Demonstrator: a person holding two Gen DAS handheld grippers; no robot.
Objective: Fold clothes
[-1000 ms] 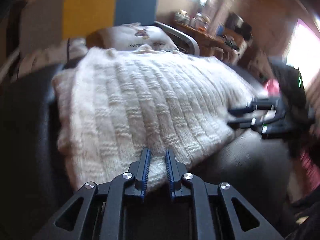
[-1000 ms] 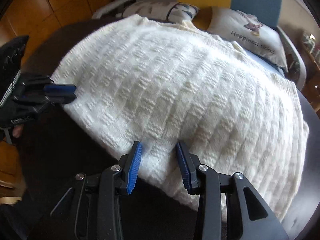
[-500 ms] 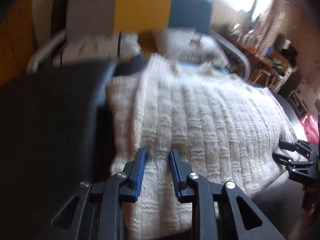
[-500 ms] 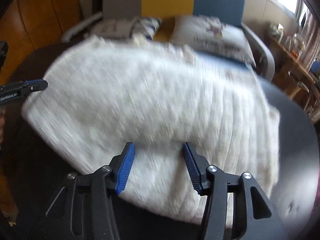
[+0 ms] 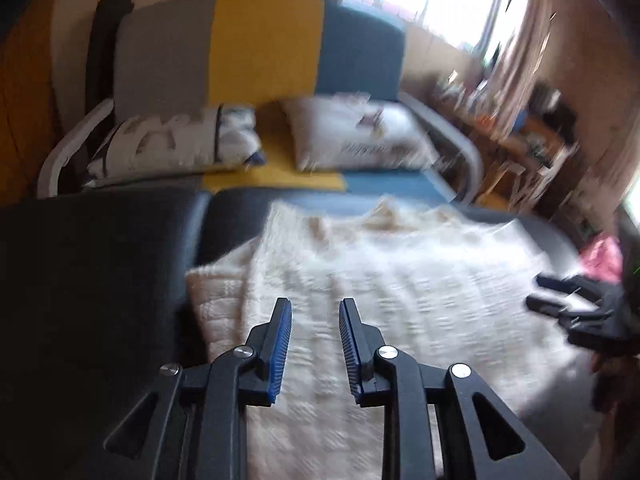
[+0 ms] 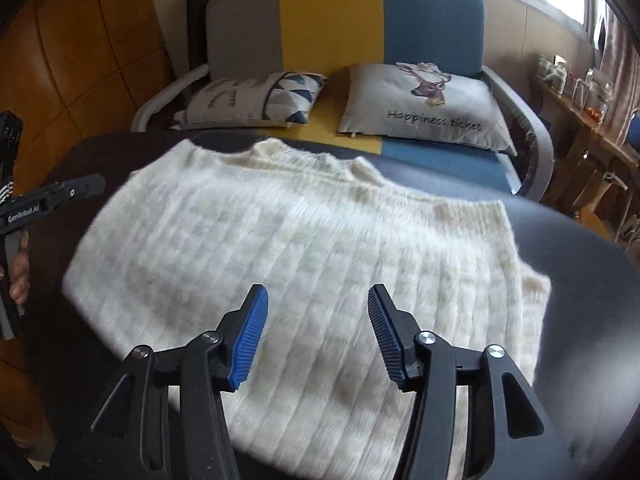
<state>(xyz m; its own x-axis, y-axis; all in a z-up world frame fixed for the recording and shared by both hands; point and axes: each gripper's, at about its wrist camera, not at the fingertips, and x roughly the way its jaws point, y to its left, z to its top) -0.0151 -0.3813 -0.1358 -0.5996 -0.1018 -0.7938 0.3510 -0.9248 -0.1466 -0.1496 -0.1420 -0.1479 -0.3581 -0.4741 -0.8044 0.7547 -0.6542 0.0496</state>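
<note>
both grippers have lifted off one white sweater [image 6: 304, 248]; left gripper [image 5: 315, 309] narrowly parted, right gripper [image 6: 318, 300] just widened, two pillows behind.

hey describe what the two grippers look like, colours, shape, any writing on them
Both are matte black plastic. The right gripper has two angled fingers lined with ribbed blue pads, and silver round bolts at the pivots. The left gripper is built the same, with blue ribbed pads and silver bolts. Seen from the right wrist camera, the left gripper carries white lettering on its side, too blurred to read surely.

Chunky knit sweater [image 6: 304, 248], matt dark table [image 6: 592, 320]
</note>
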